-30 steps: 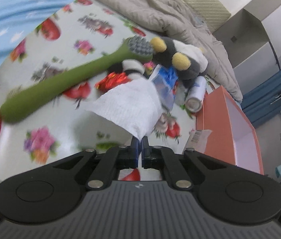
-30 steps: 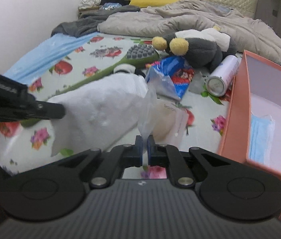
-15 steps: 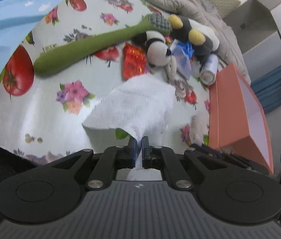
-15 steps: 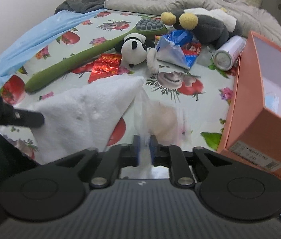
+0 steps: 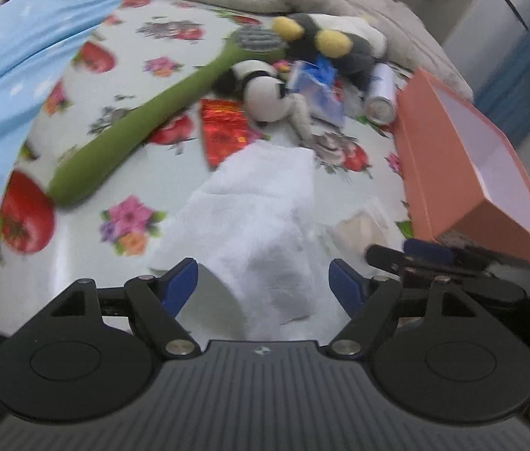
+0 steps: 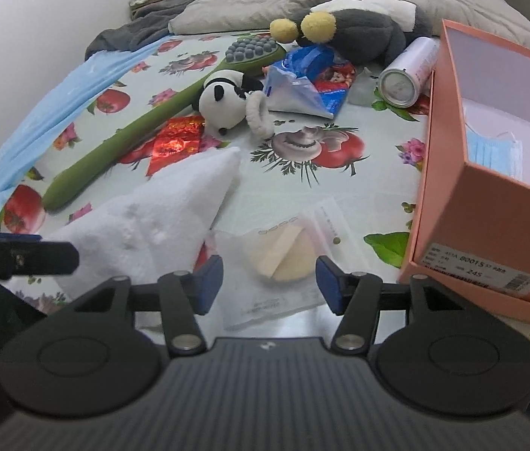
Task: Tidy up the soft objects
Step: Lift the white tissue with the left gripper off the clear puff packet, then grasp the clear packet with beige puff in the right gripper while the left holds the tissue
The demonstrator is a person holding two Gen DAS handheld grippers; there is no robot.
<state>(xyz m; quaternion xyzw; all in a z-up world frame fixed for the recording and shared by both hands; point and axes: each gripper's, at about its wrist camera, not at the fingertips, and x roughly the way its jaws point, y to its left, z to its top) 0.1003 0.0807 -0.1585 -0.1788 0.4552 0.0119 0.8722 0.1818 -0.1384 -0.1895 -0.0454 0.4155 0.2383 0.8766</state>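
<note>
left gripper: jaws have just been opening and stand wide; the white cloth lies between them, free of the pads.
right gripper: jaws have just been opening, about half apart; the clear pouch lies flat between them, released.
cloth axis: runs from near to far, tip toward the red foil packet.
key relation: the orange box sits right of both grippers; the right one is nearer.
surface: bed.
</note>
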